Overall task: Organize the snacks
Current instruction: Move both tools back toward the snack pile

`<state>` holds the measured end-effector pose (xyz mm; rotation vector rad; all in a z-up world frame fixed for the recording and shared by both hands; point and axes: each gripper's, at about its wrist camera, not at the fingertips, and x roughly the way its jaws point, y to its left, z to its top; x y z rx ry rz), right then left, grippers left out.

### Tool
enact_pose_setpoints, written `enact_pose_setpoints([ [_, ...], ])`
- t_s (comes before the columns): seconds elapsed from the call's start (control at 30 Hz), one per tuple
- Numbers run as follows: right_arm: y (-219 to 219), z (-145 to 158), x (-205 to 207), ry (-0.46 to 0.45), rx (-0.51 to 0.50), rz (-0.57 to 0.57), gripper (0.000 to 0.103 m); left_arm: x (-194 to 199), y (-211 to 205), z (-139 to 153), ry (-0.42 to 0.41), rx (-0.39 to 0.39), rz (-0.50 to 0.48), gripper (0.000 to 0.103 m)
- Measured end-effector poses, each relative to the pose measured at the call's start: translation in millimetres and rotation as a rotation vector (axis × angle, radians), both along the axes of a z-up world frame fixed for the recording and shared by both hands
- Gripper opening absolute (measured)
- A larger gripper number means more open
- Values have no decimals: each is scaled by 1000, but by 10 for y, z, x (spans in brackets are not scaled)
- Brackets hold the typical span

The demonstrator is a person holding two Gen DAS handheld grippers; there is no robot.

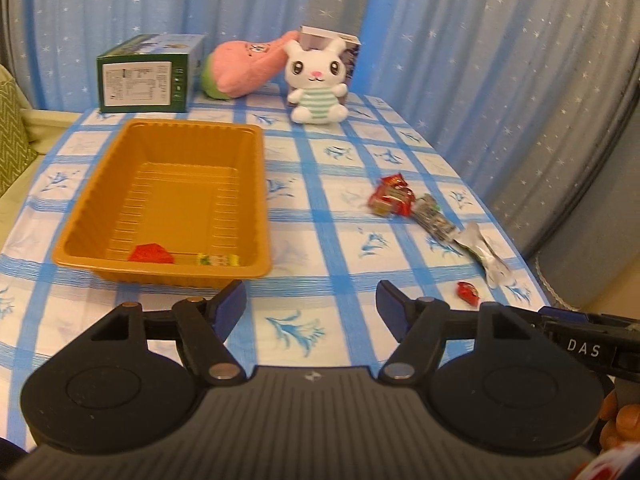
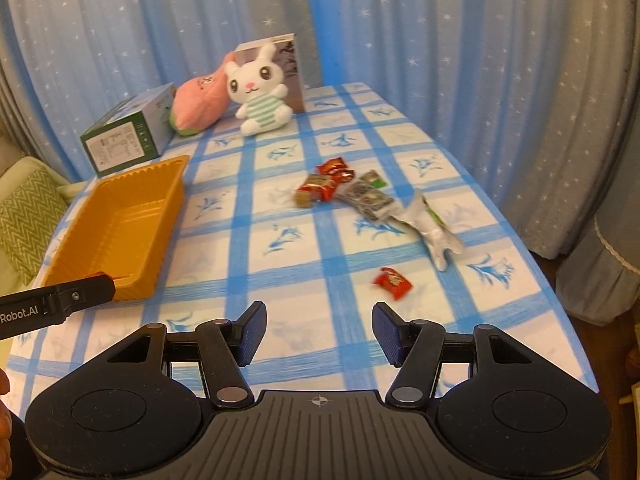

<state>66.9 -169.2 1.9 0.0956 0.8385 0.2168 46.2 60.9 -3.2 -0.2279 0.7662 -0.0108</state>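
An orange plastic tray (image 1: pixel 244 200) stands on the blue-checked tablecloth just beyond my left gripper (image 1: pixel 310 308), which is open with nothing between its fingers. Inside the tray lie a red snack (image 1: pixel 151 254) and a yellow-green candy (image 1: pixel 218 259). To the right, loose on the cloth, are red packets (image 1: pixel 392 200), a dark packet (image 1: pixel 432 216), a silver wrapper (image 1: pixel 488 256) and a small red candy (image 1: pixel 467 292). My right gripper (image 2: pixel 318 334) is open and empty, with the small red candy (image 2: pixel 393 282) just ahead to its right. The red packets (image 2: pixel 320 188) and silver wrapper (image 2: pixel 428 228) lie farther off, and the tray (image 2: pixel 148 170) is at the left.
At the table's far end stand a green carton (image 1: pixel 144 76), a pink plush (image 1: pixel 244 66) and a white bunny toy (image 1: pixel 318 80) in front of a small box. Blue starred curtains hang behind. The rounded table edge (image 2: pixel 552 280) runs close to the snacks. A green cushion (image 2: pixel 24 216) is at the left.
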Motion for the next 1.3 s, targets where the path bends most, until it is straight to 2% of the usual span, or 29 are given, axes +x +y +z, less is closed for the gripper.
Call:
enact_pose_setpoints([
  [0.7, -404, -74, 122, 12, 29, -72, 59, 190, -397, -67, 29, 31, -78, 69],
  [1.3, -698, -362, 354, 50, 57, -140, 59, 512, -766, -303, 70, 48, -153, 69],
])
